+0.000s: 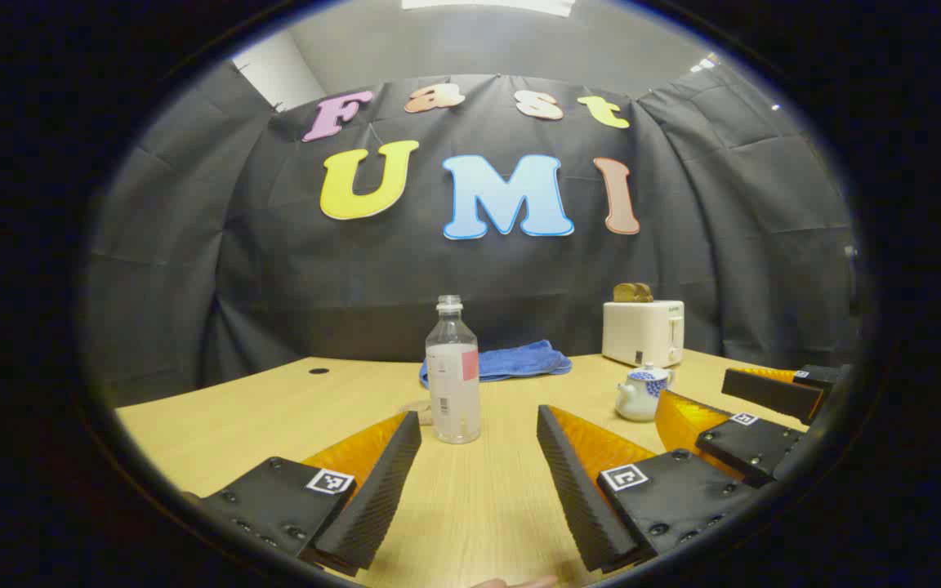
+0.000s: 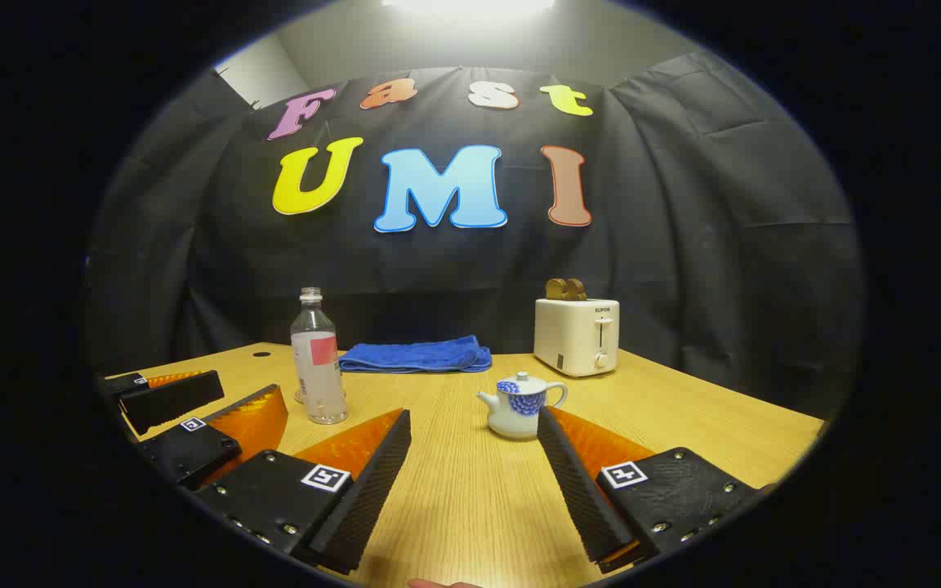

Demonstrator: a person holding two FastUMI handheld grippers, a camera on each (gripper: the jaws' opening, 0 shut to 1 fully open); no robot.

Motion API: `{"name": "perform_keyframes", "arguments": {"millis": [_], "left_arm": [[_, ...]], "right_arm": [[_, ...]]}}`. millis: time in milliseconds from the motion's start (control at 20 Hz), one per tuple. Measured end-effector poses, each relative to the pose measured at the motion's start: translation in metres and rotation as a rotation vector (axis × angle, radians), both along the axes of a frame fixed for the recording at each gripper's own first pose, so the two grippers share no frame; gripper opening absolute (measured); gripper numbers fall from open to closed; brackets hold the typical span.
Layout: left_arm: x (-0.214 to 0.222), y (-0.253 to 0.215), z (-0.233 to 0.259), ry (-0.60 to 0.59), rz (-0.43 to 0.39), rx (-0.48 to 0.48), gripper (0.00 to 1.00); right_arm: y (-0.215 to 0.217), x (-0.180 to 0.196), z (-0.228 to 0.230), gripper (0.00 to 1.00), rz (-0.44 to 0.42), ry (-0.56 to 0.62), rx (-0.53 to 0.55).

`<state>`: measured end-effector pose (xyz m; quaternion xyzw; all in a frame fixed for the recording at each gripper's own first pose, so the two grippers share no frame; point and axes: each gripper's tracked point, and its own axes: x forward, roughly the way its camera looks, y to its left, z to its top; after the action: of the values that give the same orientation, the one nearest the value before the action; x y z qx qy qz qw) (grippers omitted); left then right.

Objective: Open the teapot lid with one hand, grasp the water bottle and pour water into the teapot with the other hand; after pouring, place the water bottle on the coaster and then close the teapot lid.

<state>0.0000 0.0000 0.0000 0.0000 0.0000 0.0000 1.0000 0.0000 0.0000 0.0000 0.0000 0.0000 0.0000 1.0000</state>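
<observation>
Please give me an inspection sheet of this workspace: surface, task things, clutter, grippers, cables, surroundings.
Surface: wooden table, round hole at the far left.
Job's things: water bottle upright, uncapped; teapot with lid on; coaster partly hidden behind the bottle.
Clutter: blue towel, folded; toaster holding toast.
Grippers: left gripper open, empty; right gripper open, empty.
Cables: nothing seen.
Surroundings: black cloth wall.

Bare table (image 1: 479,506) before water bottle (image 1: 453,371); teapot (image 2: 519,407) lid unobstructed above.
</observation>
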Motion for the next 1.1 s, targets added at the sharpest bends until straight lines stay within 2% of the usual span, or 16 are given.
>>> {"name": "perform_keyframes", "arguments": {"millis": [150,350,650,800,1100], "left_arm": [[0.001,-0.002,0.0,0.002,-0.006,0.001,1.0],[0.002,0.001,-0.001,0.006,0.006,0.002,1.0],[0.002,0.001,0.0,0.004,0.01,0.001,1.0],[0.004,-0.005,-0.002,0.008,-0.029,0.002,1.0],[0.021,-0.008,-0.003,0.034,-0.047,0.015,1.0]], "right_arm": [[0.004,-0.001,0.001,0.96,0.029,0.0,-0.003],[-0.01,0.0,-0.002,0.96,-0.062,0.008,0.001],[0.004,-0.002,0.0,0.96,0.032,0.0,-0.004],[0.008,-0.002,0.001,0.96,0.067,-0.003,-0.005],[-0.004,0.019,0.008,0.96,0.073,-0.009,-0.034]]}}
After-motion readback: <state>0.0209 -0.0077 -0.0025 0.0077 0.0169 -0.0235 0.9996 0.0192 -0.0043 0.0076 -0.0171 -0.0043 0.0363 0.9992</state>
